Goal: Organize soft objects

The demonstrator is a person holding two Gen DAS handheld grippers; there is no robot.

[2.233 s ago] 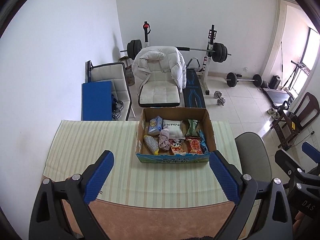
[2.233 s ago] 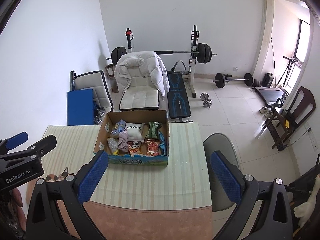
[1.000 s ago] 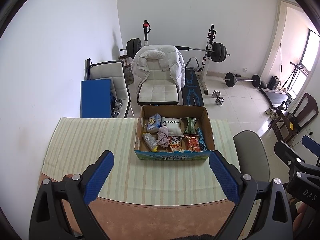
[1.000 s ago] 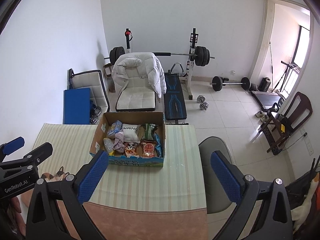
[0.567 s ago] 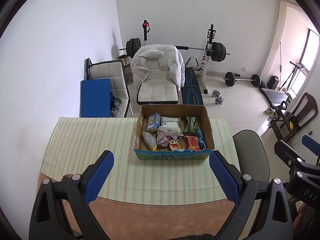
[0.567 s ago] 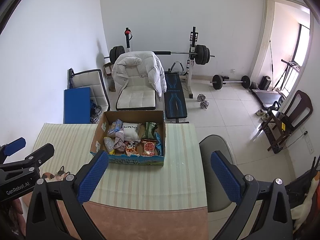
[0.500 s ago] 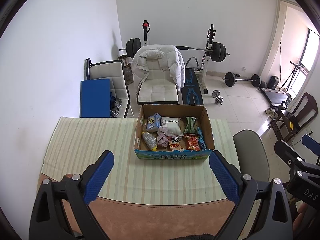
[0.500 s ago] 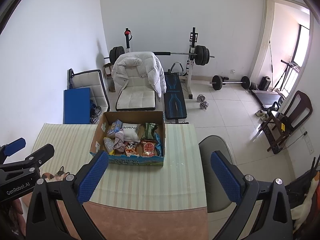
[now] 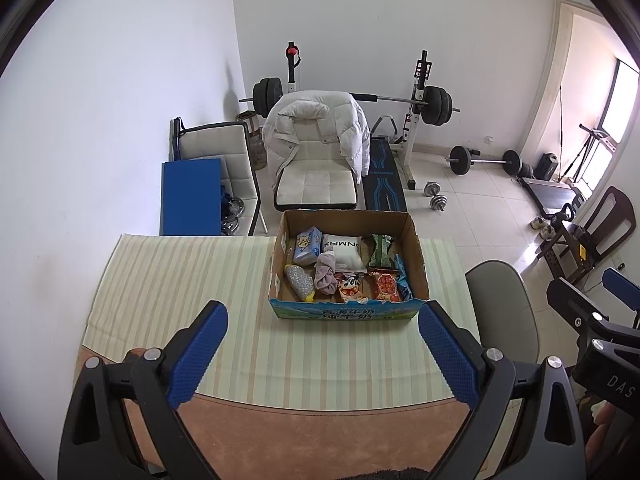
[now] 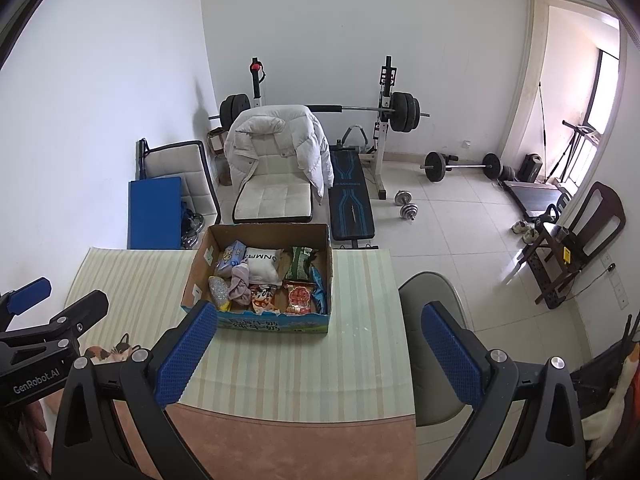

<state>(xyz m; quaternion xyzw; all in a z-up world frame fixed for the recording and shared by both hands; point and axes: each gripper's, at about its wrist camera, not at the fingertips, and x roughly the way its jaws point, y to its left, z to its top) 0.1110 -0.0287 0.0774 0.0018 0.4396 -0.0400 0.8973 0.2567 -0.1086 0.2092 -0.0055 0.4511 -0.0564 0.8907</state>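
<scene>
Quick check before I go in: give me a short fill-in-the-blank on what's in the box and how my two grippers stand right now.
1. The cardboard box stands on the ____ cloth covering the table.
2. Both the left gripper and the right gripper have their jaws ____.
3. The pink cloth lies ____ the box, beside the white pillow pack.
4. The red snack bag lies against the box's ____ wall.

Missing words: striped; open; inside; front
</scene>
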